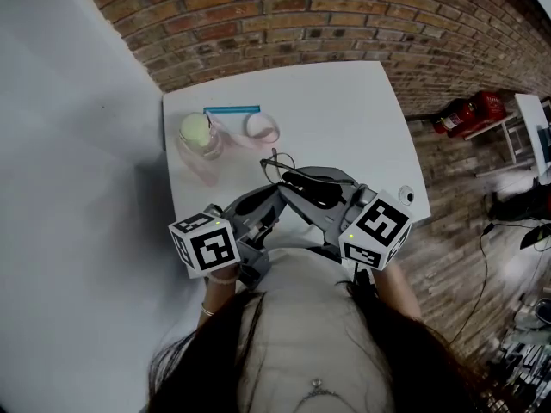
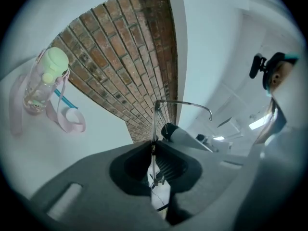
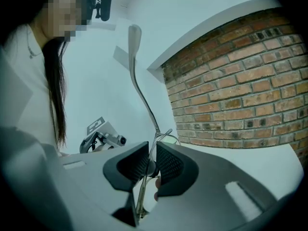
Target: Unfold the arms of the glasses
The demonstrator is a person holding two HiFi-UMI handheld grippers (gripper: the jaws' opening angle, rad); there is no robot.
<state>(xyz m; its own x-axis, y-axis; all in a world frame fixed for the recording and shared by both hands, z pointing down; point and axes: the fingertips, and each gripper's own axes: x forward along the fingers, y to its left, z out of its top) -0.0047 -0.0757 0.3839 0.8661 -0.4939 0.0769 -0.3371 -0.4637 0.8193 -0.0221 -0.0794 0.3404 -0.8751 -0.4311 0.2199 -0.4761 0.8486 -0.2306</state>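
Head view gives you the glasses (image 1: 277,163) only as thin dark wire, on your side of the bottle (image 1: 200,134) and to its right, where your two grippers meet. It does not show how the jaws stand; the gripper views do.

In the left gripper view, your left gripper (image 2: 153,150) has its jaws closed on a thin metal part of the frame. A hooked arm (image 2: 185,103) runs out to the right above them. In the right gripper view, your right gripper (image 3: 153,161) is likewise pinched onto the frame. A lens rim sits just past its jaws, and a long arm (image 3: 139,85) rises to a flattened tip. Whether these are the same arm, neither view settles.

The bottle has a green lid and stands on the white table (image 1: 344,110). A pink strap (image 1: 258,130) loops out to its right, and a blue straw (image 1: 232,109) lies just behind it. The left gripper view catches bottle, strap and straw at its upper left. The right gripper view shows none of them; it looks back at you. A brick wall (image 1: 327,15) rises beyond the bottle, and a red extinguisher (image 1: 469,114) sits far to its right, off the table.
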